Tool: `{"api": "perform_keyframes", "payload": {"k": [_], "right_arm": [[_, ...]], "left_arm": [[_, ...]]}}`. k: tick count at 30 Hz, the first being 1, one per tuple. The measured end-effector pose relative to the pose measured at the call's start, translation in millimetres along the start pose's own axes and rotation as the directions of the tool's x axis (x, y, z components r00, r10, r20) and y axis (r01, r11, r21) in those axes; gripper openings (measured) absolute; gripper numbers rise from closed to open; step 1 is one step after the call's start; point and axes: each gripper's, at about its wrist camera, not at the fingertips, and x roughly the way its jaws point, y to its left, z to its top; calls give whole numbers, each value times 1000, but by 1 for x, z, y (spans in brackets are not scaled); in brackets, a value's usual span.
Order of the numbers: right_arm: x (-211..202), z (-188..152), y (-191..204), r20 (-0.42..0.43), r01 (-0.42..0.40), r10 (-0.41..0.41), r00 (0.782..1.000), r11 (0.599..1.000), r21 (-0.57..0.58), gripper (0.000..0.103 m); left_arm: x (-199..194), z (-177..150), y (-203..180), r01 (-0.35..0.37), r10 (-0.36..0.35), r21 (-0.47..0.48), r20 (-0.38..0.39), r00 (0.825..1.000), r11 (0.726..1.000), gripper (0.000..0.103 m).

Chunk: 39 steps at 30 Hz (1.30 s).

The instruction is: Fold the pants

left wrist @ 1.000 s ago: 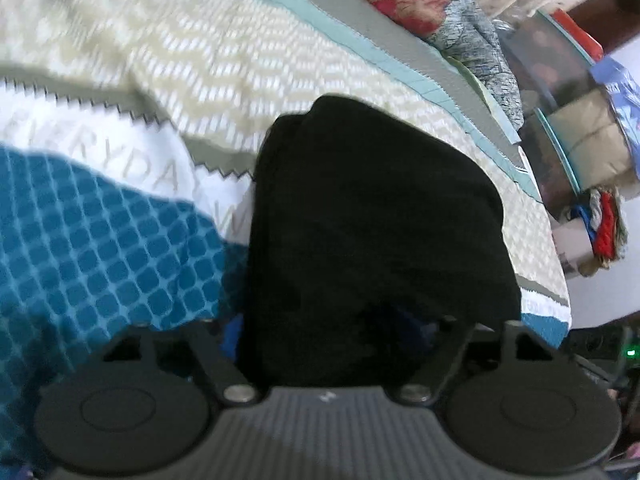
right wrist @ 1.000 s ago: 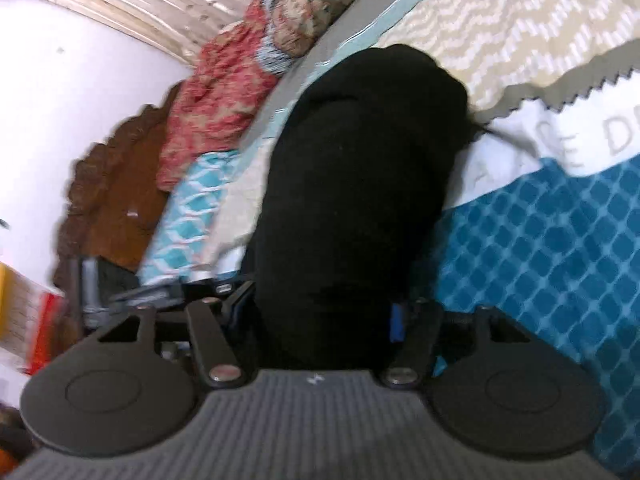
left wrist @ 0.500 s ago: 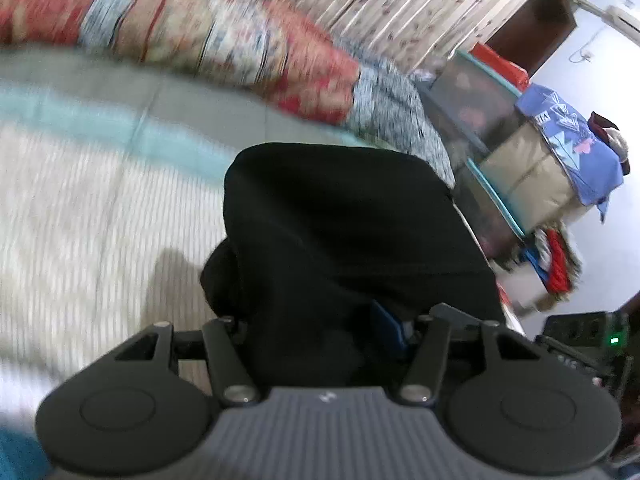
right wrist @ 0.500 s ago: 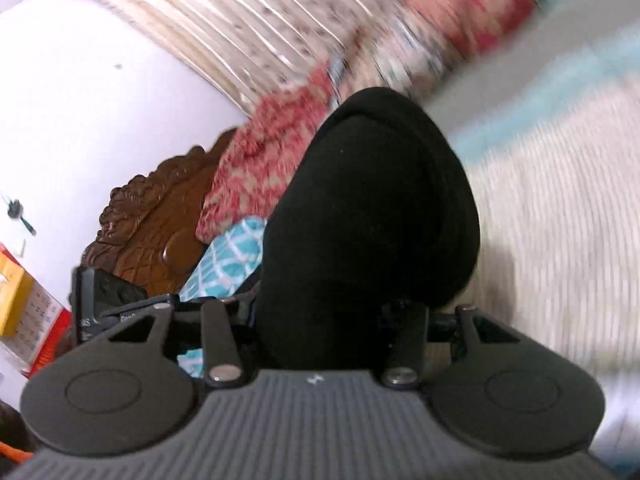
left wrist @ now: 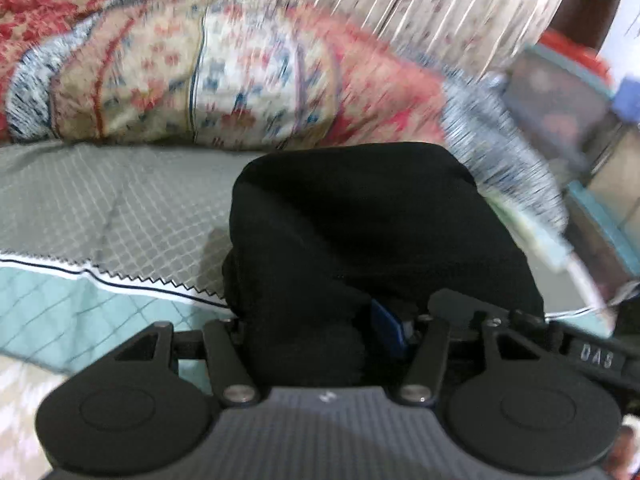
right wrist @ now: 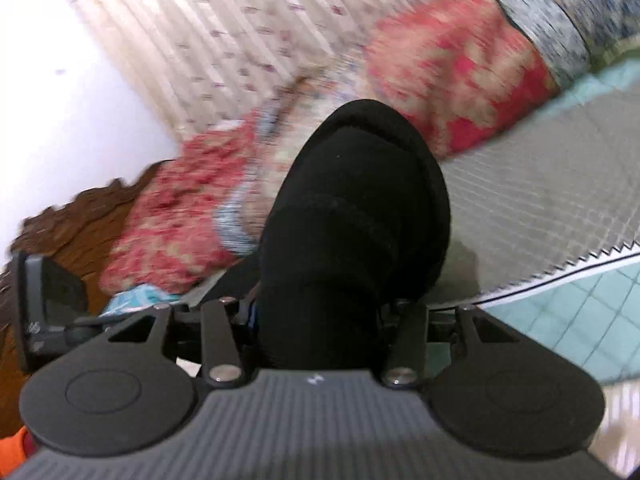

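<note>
Black pants [left wrist: 360, 232] folded into thick bundle, held up off quilt [left wrist: 100, 200]. Left gripper [left wrist: 320, 336] pinching one end of pants; cloth fills gap between jaws. Right gripper [right wrist: 316, 316] clamped on other end [right wrist: 352, 216], jaws opening slightly, cloth between them. Red patterned pillows [left wrist: 240, 80] behind pants, curtain [right wrist: 224, 32] beyond, carved headboard [right wrist: 80, 224] left of pants in right view.

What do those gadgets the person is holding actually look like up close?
Both look alike: the left gripper and right gripper each have a grey ribbed body with a small white mark, two round black discs at the sides, and black linkage arms pinned with silver screws.
</note>
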Motion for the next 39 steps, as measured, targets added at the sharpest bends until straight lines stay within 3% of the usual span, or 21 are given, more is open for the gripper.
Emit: {"api": "perform_keyframes", "payload": {"k": [1, 3, 4, 5, 10, 13, 18, 27, 30, 37, 39], "right_arm": [[8, -3, -13, -19, 49, -48, 999, 998, 28, 54], [32, -15, -35, -87, 186, -179, 980, 980, 77, 69], [39, -23, -43, -106, 235, -226, 968, 968, 89, 70], [37, -27, -46, -81, 222, -214, 973, 970, 103, 71], [15, -30, -17, -23, 304, -304, 952, 953, -8, 78], [-11, -34, -7, 37, 391, -390, 920, 920, -12, 80], [-63, -71, 17, 23, 428, -428, 903, 904, 10, 84], [-135, -141, 85, -10, 436, -436, 900, 899, 43, 90], [-152, -164, 100, -22, 440, -439, 898, 896, 67, 91], [-170, -206, 138, -82, 406, -404, 911, 914, 13, 93], [-172, -213, 148, -97, 415, -415, 905, 910, -16, 93]], "left_arm": [[19, -4, 1, -23, 23, 24, -25, 999, 999, 54], [45, -14, 2, -106, 109, 52, -44, 993, 993, 74], [47, -18, 1, -126, 128, 53, -25, 992, 991, 84], [44, -20, -2, -147, 147, 53, -6, 989, 988, 86], [14, -26, -11, -192, 193, 48, -11, 981, 980, 85], [-17, -34, -22, -234, 233, 49, 13, 972, 971, 85], [-74, -77, -45, -298, 299, 102, 12, 954, 949, 89], [-169, -161, -73, -346, 359, 185, -42, 932, 920, 100], [-197, -179, -75, -362, 373, 166, -38, 927, 917, 102], [-244, -212, -80, -369, 375, 126, -32, 926, 921, 103], [-254, -221, -81, -373, 380, 130, -33, 924, 919, 103]]}}
